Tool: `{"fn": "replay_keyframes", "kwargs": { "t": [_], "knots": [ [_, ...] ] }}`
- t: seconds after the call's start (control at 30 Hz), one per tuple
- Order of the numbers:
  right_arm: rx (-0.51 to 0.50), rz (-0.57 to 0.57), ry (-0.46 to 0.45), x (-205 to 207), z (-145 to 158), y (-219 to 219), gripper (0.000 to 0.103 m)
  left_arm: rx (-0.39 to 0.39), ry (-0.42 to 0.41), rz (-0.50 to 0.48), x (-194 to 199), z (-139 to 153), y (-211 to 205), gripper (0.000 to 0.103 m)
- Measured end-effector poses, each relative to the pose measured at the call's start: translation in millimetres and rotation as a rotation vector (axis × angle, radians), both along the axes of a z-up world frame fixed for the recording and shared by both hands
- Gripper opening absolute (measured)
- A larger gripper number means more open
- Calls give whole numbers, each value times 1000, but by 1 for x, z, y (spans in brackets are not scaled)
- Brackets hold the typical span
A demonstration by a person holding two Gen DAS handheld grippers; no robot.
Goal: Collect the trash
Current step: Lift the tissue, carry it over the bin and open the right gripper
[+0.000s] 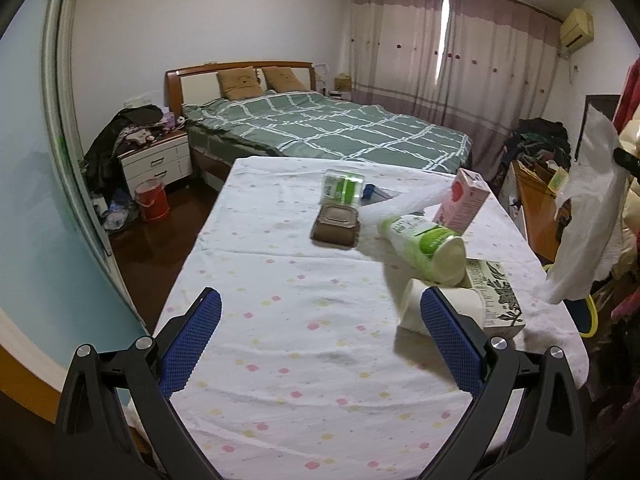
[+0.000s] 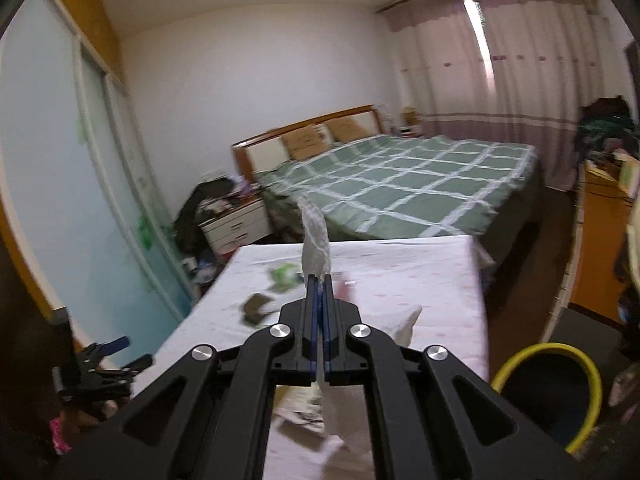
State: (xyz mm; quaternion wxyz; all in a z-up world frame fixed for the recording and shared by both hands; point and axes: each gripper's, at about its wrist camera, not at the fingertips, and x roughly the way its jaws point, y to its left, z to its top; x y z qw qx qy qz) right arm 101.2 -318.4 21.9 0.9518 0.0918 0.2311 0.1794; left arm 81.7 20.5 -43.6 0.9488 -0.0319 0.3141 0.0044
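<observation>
Overhead of the table point(image 1: 280, 320), which serves as the landmark, the right gripper point(image 2: 319, 280) has its jaws pressed flat on a white paper towel point(image 2: 316, 236), one end standing above the pads and the rest hanging below them; the lifted hold keeps the sheet clear of the other litter. Beside the table's right edge stands a yellow-rimmed bin point(image 2: 548, 392), apparently the destination, though blur leaves its contents unreadable. From the left wrist view the same towel dangles off the table's right side. The left gripper point(image 1: 320, 344), jaws spread wide and holding nothing, hovers low over the table's near end, just beside a paper cup point(image 1: 416, 304) lying on its side. Further along the table lie a green-and-white bottle point(image 1: 424, 244), a patterned carton point(image 1: 496, 296), a pink carton point(image 1: 464, 200) and a brown box point(image 1: 336, 226), all awaiting collection.
</observation>
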Motion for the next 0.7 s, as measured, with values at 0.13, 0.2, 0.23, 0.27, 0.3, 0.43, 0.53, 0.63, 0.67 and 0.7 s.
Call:
{"fn": "replay_keyframes", "kwargs": {
  "t": [0.13,0.2,0.23,0.27,0.3,0.43,0.53,0.63,0.67,0.7],
  "knots": [
    [-6,-121,23,2,-8,-45,2,2,8,-32,8,0,-14,98],
    [-8,-187,38,2,-14,-69,2,4,14,-48,11,-2,-21,98],
    [-5,-220,49,3,-18,-83,2,3,17,-57,12,-2,-25,98],
    [0,-252,60,5,-22,-97,2,2,21,-67,14,-3,-28,98],
    [1,-275,69,8,-26,-106,2,0,26,-79,16,-4,-33,98],
    [19,-364,113,17,-48,-147,2,2,44,-115,24,-7,-50,98],
    [34,-404,153,25,-69,-167,2,2,60,-141,30,-9,-61,98],
    [47,-435,199,31,-93,-186,2,6,77,-167,36,-14,-72,98],
    [49,-442,212,29,-99,-186,2,5,86,-179,38,-16,-77,98],
    [51,-451,230,31,-108,-191,2,4,92,-187,40,-18,-80,98]
  ]
}}
